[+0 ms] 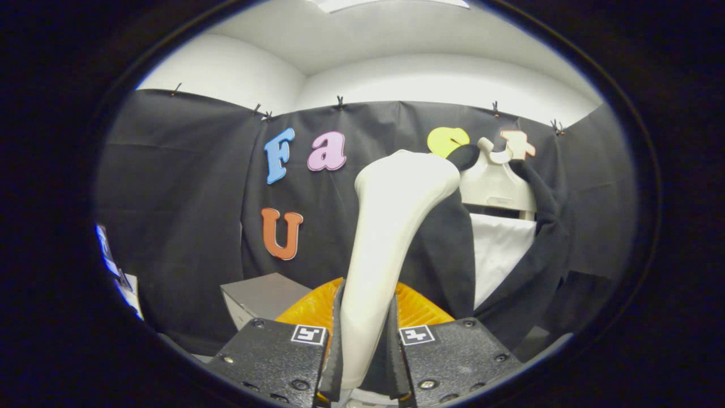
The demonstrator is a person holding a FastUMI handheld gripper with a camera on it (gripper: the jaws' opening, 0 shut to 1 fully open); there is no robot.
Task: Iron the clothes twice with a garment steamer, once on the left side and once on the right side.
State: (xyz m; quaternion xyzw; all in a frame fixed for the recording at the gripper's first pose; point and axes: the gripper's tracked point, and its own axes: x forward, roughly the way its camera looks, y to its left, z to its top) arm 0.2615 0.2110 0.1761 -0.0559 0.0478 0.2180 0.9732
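The hand-held gripper (pixel 365 351) is closed almost fully on the white handle of the steamer (pixel 391 226), with both fingers pressing on the handle from the two sides, so the steamer is firmly held and stands upright between them. The head of the steamer rises beyond the fingers and its top lies against the left shoulder part of the dark jacket (pixel 447 249), or very near it; I cannot tell if it truly touches the cloth. The jacket hangs on a pale hanger (pixel 495 181) in front of the booth wall, open at the front, with a white shirt (pixel 498 249) visible inside. Behind the handle there is an orange ribbed thing (pixel 308 306), and beside it, to the left, a grey box (pixel 260 294); what carries them is hidden by the fingers. In my judgement the step in hand is the start of the first pass, on the side of the jacket that is nearer to the steamer head. The next move calls for keeping the grip tight, holding the head flat to the cloth, and drawing it slowly down along this side before going over to the other side, which is not yet done
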